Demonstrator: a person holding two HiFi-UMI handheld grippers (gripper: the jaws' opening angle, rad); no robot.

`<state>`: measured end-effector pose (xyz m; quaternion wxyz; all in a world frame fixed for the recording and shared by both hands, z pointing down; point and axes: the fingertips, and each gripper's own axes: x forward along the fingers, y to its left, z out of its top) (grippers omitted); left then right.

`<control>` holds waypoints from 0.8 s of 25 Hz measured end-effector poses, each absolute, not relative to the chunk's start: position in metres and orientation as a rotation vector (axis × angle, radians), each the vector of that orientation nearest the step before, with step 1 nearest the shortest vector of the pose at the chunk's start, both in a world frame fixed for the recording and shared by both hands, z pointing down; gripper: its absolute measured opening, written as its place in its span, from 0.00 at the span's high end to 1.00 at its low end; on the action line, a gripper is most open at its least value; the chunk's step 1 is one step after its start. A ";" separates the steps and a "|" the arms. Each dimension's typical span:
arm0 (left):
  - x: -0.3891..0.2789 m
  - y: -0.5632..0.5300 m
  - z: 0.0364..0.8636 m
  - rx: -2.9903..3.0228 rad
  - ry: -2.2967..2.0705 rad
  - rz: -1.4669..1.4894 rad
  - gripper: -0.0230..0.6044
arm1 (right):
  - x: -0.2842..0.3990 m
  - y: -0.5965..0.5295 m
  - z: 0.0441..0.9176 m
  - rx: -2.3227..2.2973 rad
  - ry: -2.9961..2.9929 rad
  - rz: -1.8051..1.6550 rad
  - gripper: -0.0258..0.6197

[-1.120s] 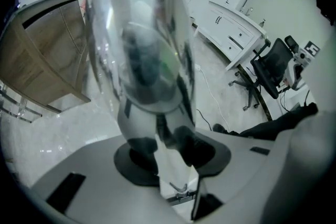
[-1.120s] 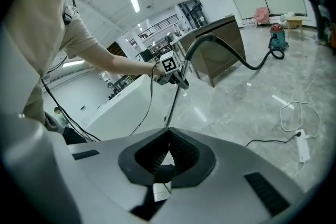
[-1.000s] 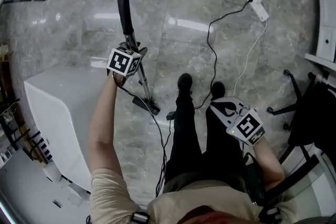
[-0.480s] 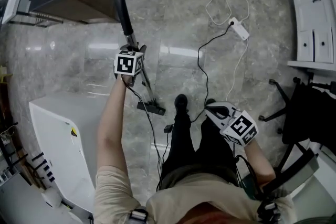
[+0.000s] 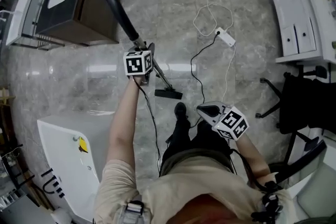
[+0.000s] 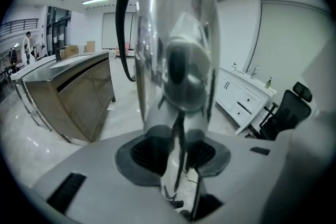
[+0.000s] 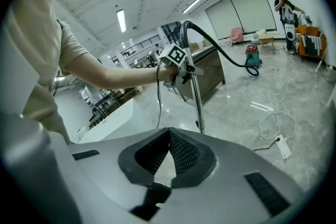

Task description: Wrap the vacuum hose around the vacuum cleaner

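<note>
My left gripper's point(image 6: 176, 157) pads point(image 6: 149, 152) are clamped on the shiny wand point(image 6: 176, 34), just below the bend where the black hose point(image 6: 123, 18) joins it. My right gripper point(image 7: 167, 165) has its pads pressed together on nothing and hangs beside my leg.

Outward from the left grip, the wand slopes down to its floor head point(image 5: 168, 93); I cannot tell whether that head touches the marble. The hose arcs up past the wooden counter point(image 5: 79, 13) to the vacuum cleaner point(image 7: 252, 55), which stands well apart across the floor.

I judge the wand stiff, smooth and liable to twist or swing in the jaws. The hose looks light, ribbed and springy, so loops will want to uncoil. I'd take the hose itself near the canister with the free right gripper and lay turns from there.
</note>
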<state>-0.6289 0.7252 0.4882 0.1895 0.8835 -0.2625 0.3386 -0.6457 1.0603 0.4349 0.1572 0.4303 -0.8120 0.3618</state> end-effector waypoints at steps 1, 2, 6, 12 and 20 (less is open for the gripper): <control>-0.621 0.728 0.481 2.485 -0.731 0.936 0.75 | -0.645 1.062 0.430 1.240 -2.326 1.042 0.96; -0.614 0.731 0.473 2.481 -0.731 0.912 0.75 | -0.645 1.064 0.426 1.249 -2.326 1.050 0.96; -0.592 0.743 0.442 2.409 -0.736 0.772 0.75 | -0.640 1.079 0.417 1.307 -2.328 1.121 0.96; -0.556 0.797 0.420 2.274 -0.691 0.650 0.75 | -0.617 1.097 0.426 1.412 -2.366 1.413 0.96; -0.494 0.880 0.450 2.086 -0.628 0.598 0.75 | -0.612 1.133 0.470 1.385 -2.344 1.745 0.96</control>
